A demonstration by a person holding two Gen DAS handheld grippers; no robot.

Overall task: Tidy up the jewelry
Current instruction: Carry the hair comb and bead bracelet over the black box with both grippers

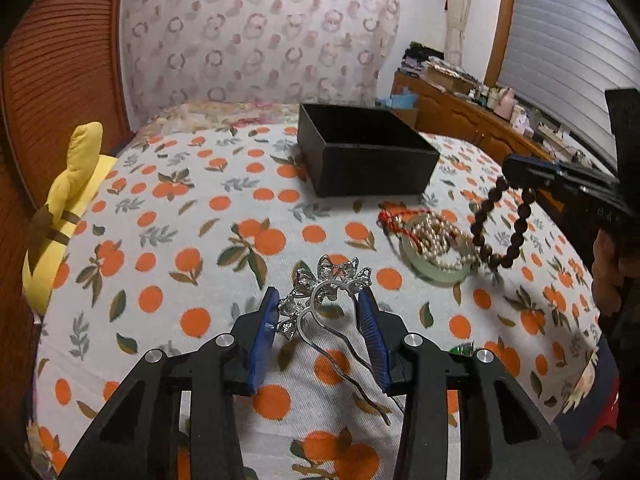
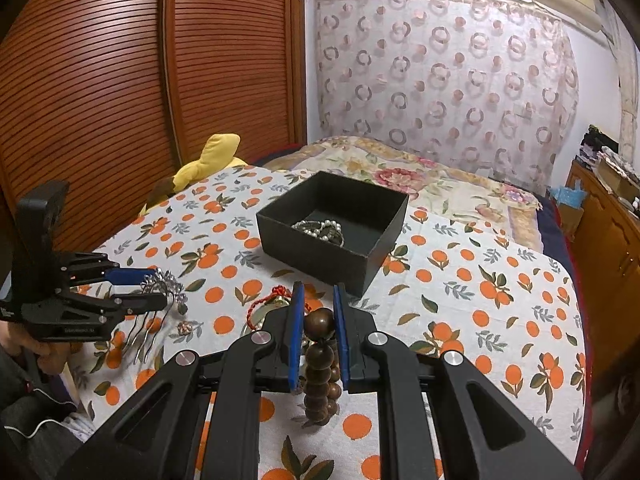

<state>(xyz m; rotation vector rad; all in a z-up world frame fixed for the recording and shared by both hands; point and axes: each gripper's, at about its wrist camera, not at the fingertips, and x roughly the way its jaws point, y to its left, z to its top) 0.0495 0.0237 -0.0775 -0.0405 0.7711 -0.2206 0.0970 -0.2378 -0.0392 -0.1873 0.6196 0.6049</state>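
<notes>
My left gripper [image 1: 318,300] is shut on a silver bow-shaped hair comb [image 1: 326,286] and holds it above the orange-print cloth; it also shows in the right wrist view [image 2: 160,286]. My right gripper [image 2: 318,304] is shut on a brown wooden bead bracelet [image 2: 320,360], which hangs from it in the left wrist view [image 1: 500,224]. An open black box [image 2: 320,240] stands beyond, with pearl jewelry [image 2: 320,228] inside. A green jade bangle [image 1: 434,270] with pearls [image 1: 438,236] and a red cord [image 1: 394,220] lies on the cloth.
A yellow plush toy [image 1: 68,200] lies at the bed's left edge by the wooden wardrobe [image 2: 120,80]. A cluttered wooden cabinet [image 1: 460,108] stands at the right. A floral blanket [image 2: 420,184] lies behind the box.
</notes>
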